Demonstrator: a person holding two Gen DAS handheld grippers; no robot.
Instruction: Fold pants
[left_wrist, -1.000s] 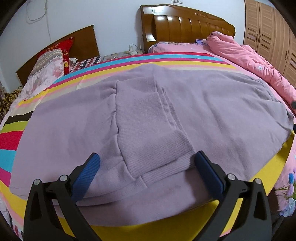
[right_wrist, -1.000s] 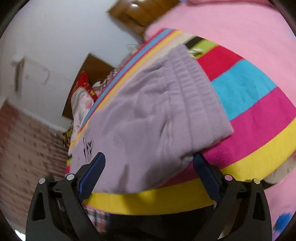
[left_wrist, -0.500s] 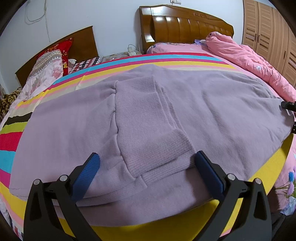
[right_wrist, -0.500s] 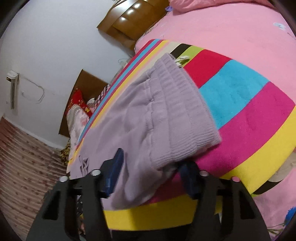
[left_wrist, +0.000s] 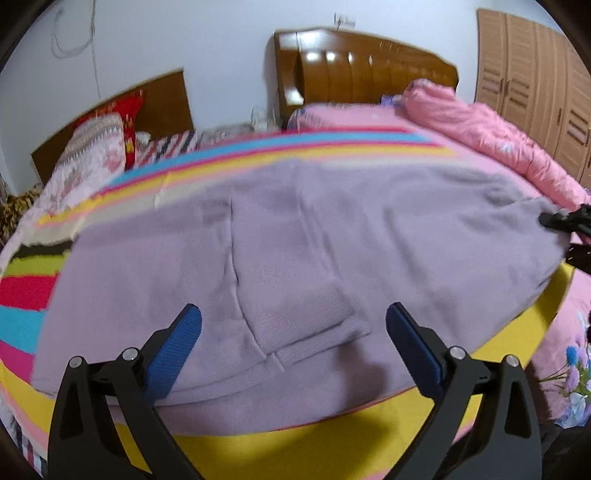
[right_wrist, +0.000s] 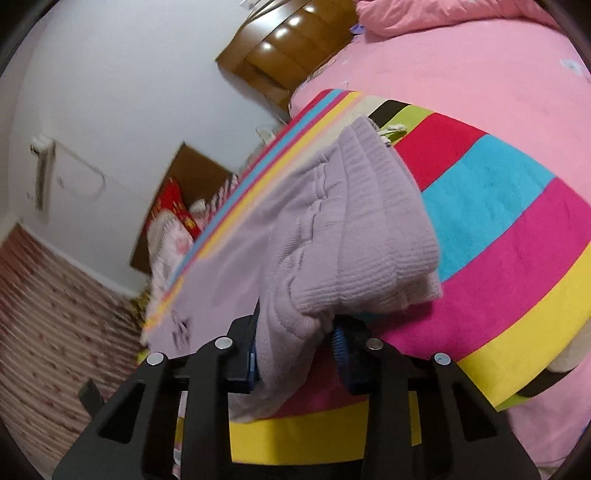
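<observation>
Lilac knit pants (left_wrist: 295, 240) lie folded lengthwise across a striped blanket (left_wrist: 332, 443) on the bed, their ribbed cuffs (left_wrist: 303, 317) turned toward me. My left gripper (left_wrist: 291, 332) hovers open just above the cuffs, with nothing between its blue pads. In the right wrist view the ribbed waistband end of the pants (right_wrist: 369, 229) is bunched up. My right gripper (right_wrist: 295, 347) is closing on that corner, and the cloth is pinched between both pads. The right gripper's black tip (left_wrist: 565, 221) also shows at the pants' far right end in the left wrist view.
A pink quilt (left_wrist: 498, 147) is heaped at the back right before a wooden headboard (left_wrist: 369, 70). Pillows (left_wrist: 92, 155) lie on a second bed at the left. A wardrobe (left_wrist: 535, 81) stands at the far right. The bed's near edge runs just under the left gripper.
The right gripper's jaws have come together from wide open onto the waistband corner, and the cloth there has bunched and lifted. The left gripper has drawn back and up a little, still open.
</observation>
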